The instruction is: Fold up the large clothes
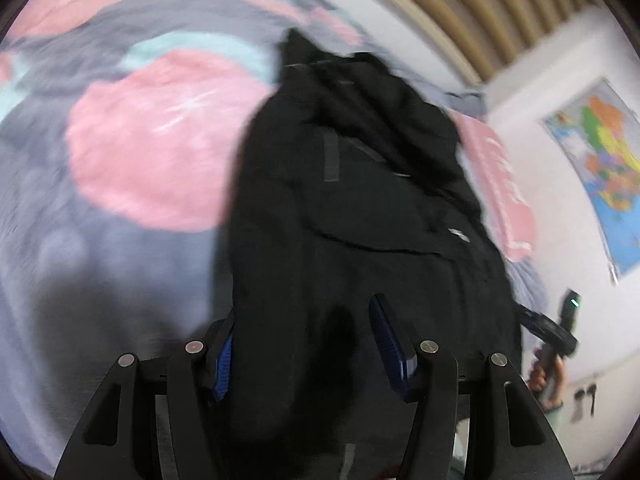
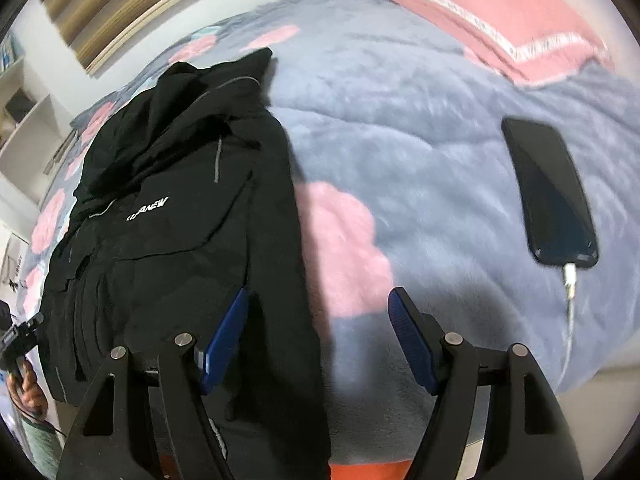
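A black jacket (image 1: pixel 360 208) with grey trim and a white chest logo lies partly folded lengthwise on a lavender blanket with pink flowers (image 1: pixel 160 140). In the left wrist view, my left gripper (image 1: pixel 304 340) is open over the jacket's near end, with black cloth between and over its blue pads. In the right wrist view, the jacket (image 2: pixel 180 220) lies at left and my right gripper (image 2: pixel 320 312) is open, its left pad (image 2: pixel 228 332) over the jacket's right edge, its right pad over bare blanket (image 2: pixel 400 140). The right gripper also shows at the left wrist view's right edge (image 1: pixel 556 332).
A black phone (image 2: pixel 556 192) with a white charging cable (image 2: pixel 570 292) lies on the blanket at right. A folded pink towel (image 2: pixel 500 12) lies at the far end. A wall map (image 1: pixel 600 168) hangs at right; white shelves (image 2: pixel 24 120) stand at left.
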